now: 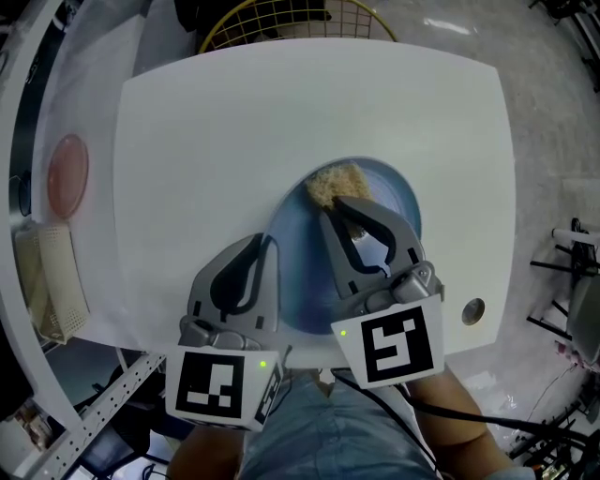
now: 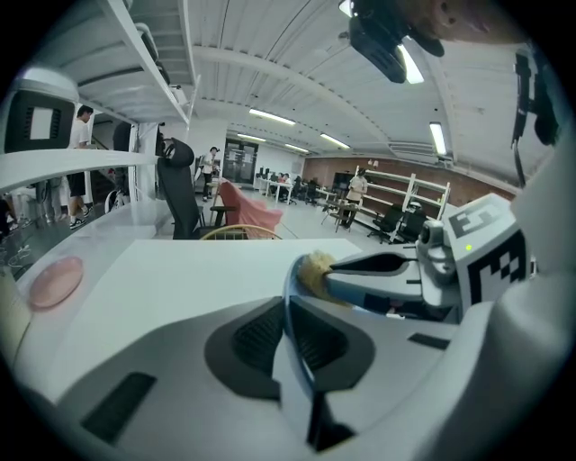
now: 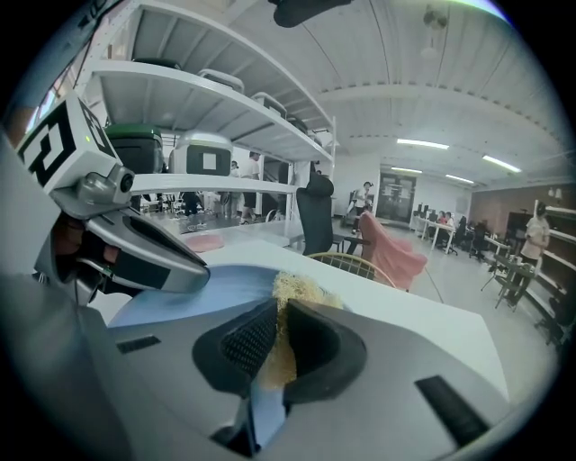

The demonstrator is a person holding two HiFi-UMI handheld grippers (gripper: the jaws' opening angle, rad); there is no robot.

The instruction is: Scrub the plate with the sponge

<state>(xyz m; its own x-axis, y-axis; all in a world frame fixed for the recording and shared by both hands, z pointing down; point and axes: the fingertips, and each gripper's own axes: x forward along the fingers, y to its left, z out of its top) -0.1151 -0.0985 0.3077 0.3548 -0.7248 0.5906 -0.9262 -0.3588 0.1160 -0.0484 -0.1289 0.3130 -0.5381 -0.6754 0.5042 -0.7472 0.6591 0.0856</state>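
A blue plate (image 1: 398,202) lies on the white table (image 1: 216,122) just in front of me. On its far left part sits a tan, fibrous sponge (image 1: 336,183). My right gripper (image 1: 331,206) is shut on the sponge (image 3: 295,290), which bulges out past the pads and rests on the plate (image 3: 193,302). At the plate's near left rim my left gripper (image 1: 266,246) is shut on the thin blue edge (image 2: 288,288), which stands between its pads. From the left gripper view the sponge (image 2: 313,269) shows just beyond the jaws.
A pink dish (image 1: 67,173) and a beige rack (image 1: 54,281) sit on a shelf at the left. A yellow wire chair back (image 1: 291,23) stands beyond the table's far edge. A small round metal fitting (image 1: 473,310) is near the table's right front corner.
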